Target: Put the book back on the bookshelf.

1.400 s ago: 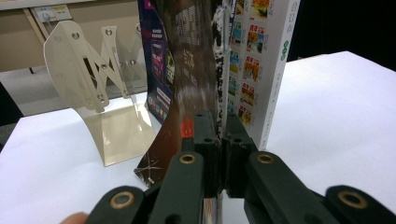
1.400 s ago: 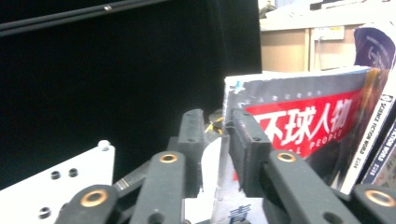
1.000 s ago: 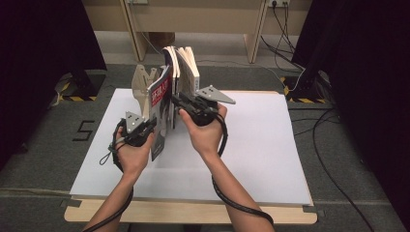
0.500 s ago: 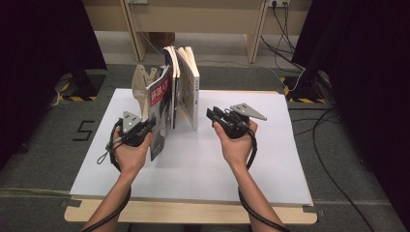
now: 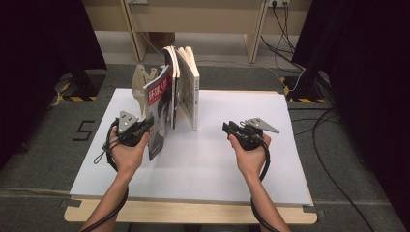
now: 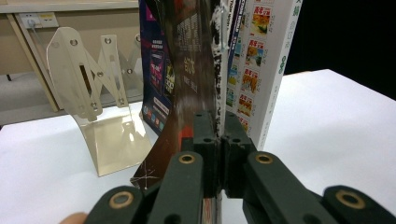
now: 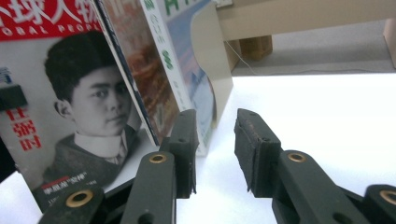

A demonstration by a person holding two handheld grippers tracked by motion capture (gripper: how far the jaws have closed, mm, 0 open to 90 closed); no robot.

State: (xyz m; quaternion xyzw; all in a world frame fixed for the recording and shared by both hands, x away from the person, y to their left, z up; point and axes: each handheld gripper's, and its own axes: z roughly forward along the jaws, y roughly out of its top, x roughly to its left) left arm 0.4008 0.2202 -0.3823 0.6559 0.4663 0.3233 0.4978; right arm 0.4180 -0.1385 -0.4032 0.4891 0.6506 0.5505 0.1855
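White worktop [image 5: 203, 159] carries upright books; the left gripper [image 5: 141, 129] has its fingers clamped on the magazine [image 5: 158, 113] (outermost, leaning), while the right gripper [image 5: 231, 128], fingers parted, holds nothing.

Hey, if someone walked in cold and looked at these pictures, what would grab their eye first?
Probably the red-and-white magazine with a portrait cover, standing at the near left of a row of upright books on the white table. The left gripper is clamped on its edge, while the right gripper hovers open to the right.
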